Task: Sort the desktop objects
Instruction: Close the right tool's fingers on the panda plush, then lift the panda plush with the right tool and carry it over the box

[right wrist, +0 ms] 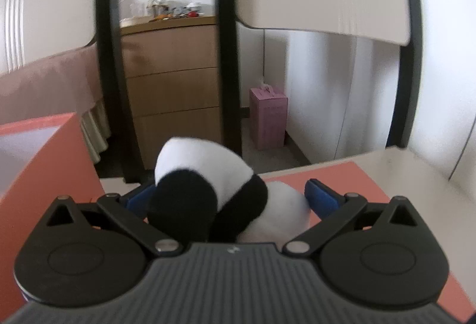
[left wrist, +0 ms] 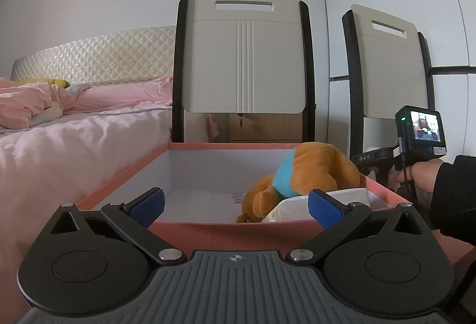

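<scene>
Right now the coral-pink box [left wrist: 190, 230] is the fixed reference for everything else. Just in front of its near wall hangs the left hand-held gripper [left wrist: 236, 206], its blue-padded fingers [left wrist: 148, 206] spread wide with nothing between them. Inside the box, toward its right side, an orange plush toy [left wrist: 306, 175] with a light-blue patch lies on its side, leaning partly over a white packet [left wrist: 293, 206] that sits against the near right corner. Beyond the box's right wall, the person's right hand [left wrist: 422, 175] grips the handle of the other tool, whose camera [left wrist: 421, 127] shows a lit screen. In the right wrist view the same box appears at the far left, and the right hand-held gripper [right wrist: 229, 199] sits to the right of it, over a flat coral-pink lid [right wrist: 351, 175] lying on the table [right wrist: 422, 169]. Its fingers are well apart and bracket a black-and-white panda plush [right wrist: 208, 175]; whether the pads actually press on the toy cannot be told, as the left pad is mostly hidden behind it. Behind the box stand two cream chair backs [left wrist: 244, 56], and a bed [left wrist: 74, 127] with pink bedding lies to its left.
</scene>
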### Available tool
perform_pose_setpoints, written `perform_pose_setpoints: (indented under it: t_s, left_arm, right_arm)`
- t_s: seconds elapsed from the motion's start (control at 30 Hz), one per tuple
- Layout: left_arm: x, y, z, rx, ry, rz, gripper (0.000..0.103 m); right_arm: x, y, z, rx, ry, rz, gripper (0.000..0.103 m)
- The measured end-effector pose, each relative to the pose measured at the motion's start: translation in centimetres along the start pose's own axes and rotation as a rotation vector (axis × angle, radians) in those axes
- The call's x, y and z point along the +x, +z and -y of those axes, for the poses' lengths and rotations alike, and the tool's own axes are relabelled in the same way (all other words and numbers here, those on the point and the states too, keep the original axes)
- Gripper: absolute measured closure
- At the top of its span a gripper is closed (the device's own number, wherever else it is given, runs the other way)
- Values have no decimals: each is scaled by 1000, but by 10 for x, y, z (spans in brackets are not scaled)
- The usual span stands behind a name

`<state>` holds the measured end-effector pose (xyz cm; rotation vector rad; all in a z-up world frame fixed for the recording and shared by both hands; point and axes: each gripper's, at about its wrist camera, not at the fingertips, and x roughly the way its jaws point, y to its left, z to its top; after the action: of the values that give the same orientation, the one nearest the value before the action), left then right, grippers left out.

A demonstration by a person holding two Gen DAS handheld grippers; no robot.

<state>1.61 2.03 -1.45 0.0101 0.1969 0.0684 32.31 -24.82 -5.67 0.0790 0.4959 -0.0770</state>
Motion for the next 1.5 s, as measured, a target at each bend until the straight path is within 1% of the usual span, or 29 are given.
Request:
perform_pose_setpoints:
  t_s: [0.13, 0.17, 0.2, 0.23, 0.27, 0.33, 0.37, 0.5, 0.63, 0.83, 0.93, 1.07, 1.27, 1.4, 1.5]
  left_arm:
    - [0, 0, 2, 1, 3, 0, 0]
    - [0, 0, 3, 2, 3, 0, 0]
    - [0, 0, 3, 3, 3, 0, 0]
    - [0, 0, 4, 4, 2, 0, 0]
    - [0, 0, 4, 5, 2, 0, 0]
    - [0, -1, 5, 6, 1, 1, 0]
    - [0, -1, 5, 6, 1, 1, 0]
    - [0, -2, 5, 10, 2, 1, 0]
    - [1, -2, 6, 14, 4, 2, 0]
    - [1, -2, 7, 19, 3, 4, 0]
    - [1, -3, 7, 20, 2, 3, 0]
    - [1, -3, 8, 25, 1, 1, 0]
    - [1, -2, 8, 29, -1, 2, 0]
    - [0, -3, 9, 31, -4, 1, 0]
    - [1, -4, 10, 36, -5, -1, 0]
  right_arm:
    - [-2, 2, 17, 84, 17, -15, 3]
    - [-3, 2, 21, 102, 20, -18, 10]
    - [-3, 3, 25, 118, 22, -21, 14]
    - [-4, 2, 27, 128, 23, -23, 15]
    - [-4, 2, 30, 138, 24, -25, 20]
    - [-4, 0, 34, 153, 22, -35, 32]
    - [-5, -1, 36, 162, 24, -39, 35]
    - [-9, -2, 47, 193, 33, -38, 35]
    - [-22, 1, 49, 195, 41, -8, 35]
    - [-46, 7, 45, 257, 85, 41, 35]
    - [-58, 11, 38, 259, 106, 60, 35]
    - [-77, 17, 21, 197, 132, 106, 34]
    - [-110, 25, -9, 88, 208, 187, 34]
    - [-130, 29, -30, 18, 276, 226, 34]
    - [-141, 30, -44, -21, 332, 238, 34]
